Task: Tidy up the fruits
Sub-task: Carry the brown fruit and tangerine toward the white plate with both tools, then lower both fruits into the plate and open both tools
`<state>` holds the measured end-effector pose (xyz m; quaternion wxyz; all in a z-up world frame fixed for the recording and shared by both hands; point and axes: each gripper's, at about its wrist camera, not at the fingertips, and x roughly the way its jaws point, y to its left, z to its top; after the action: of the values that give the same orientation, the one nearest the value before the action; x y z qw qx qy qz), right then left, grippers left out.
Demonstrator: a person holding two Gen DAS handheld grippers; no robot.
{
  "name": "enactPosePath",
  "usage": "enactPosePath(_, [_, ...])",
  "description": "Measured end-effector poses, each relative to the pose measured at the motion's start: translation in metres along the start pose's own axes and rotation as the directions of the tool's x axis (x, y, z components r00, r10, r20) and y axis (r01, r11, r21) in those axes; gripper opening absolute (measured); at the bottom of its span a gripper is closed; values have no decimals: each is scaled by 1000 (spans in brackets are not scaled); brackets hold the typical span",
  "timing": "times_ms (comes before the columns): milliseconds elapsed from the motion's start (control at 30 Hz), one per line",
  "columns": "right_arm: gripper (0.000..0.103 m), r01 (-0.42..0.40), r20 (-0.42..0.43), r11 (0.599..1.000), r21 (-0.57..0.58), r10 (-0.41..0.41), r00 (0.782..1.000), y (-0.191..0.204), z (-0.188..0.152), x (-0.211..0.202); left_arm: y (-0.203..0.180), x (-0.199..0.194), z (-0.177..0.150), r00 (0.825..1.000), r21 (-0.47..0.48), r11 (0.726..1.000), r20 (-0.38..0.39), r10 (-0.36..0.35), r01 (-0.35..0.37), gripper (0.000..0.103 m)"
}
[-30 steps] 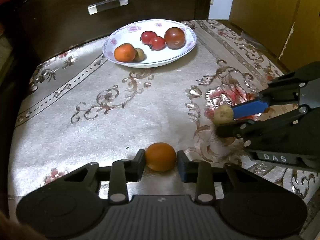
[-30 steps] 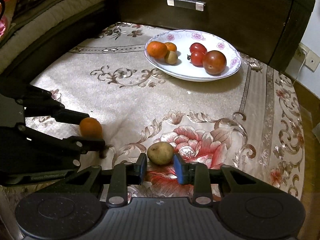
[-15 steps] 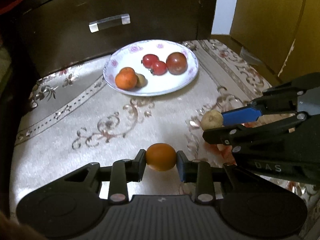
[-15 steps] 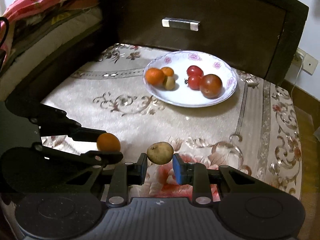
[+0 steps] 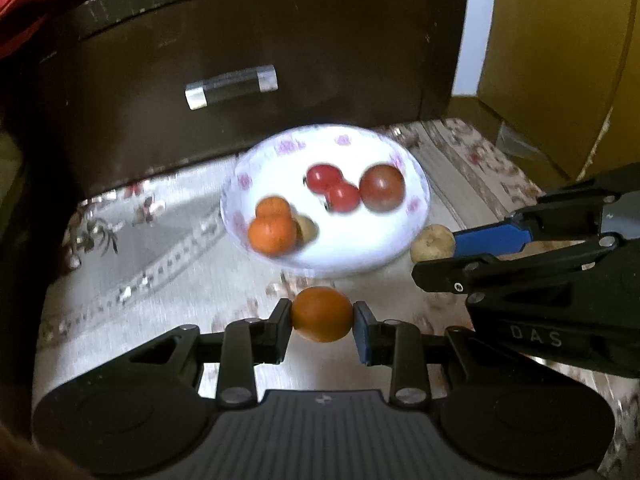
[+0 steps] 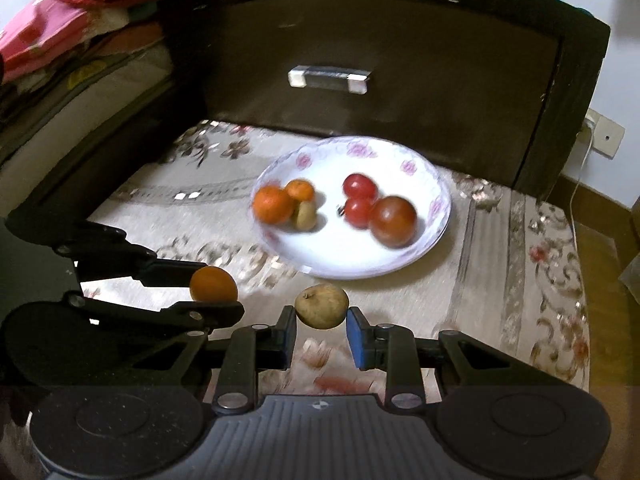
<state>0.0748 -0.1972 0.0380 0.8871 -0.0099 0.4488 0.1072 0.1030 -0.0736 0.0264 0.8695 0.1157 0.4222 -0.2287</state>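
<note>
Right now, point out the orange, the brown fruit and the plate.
orange [image 5: 321, 313], left wrist view, middle of its front.
brown fruit [image 6: 321, 311], right wrist view, middle of its front.
plate [image 6: 352, 260], right wrist view, bare white floor.

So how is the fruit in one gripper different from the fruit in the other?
The left gripper holds an orange, bright and smooth; the right gripper holds a brownish-tan fruit, dull and speckled. The orange looks rounder, while the brownish-tan fruit is lumpier, with a small dimple on top. Both are pinched between closed fingers, near the front edge of the plate.
</note>
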Motion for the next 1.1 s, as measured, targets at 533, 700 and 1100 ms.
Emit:
enactPosePath(533, [26,-17,12,997,72,16,1000,-38,38,40,11,42,33,1000,-4,1000,16,10,-10,37])
enactPosePath(700, [26,-11,6,998,69,11,1000,-44,42,53,10,54,36,1000,6,1000,20,18,-18,36])
enactPosePath(1100, [27,-20,0,996,88,20,1000,-54,45,65,12,60,39,1000,-3,1000,17,17,-16,37])
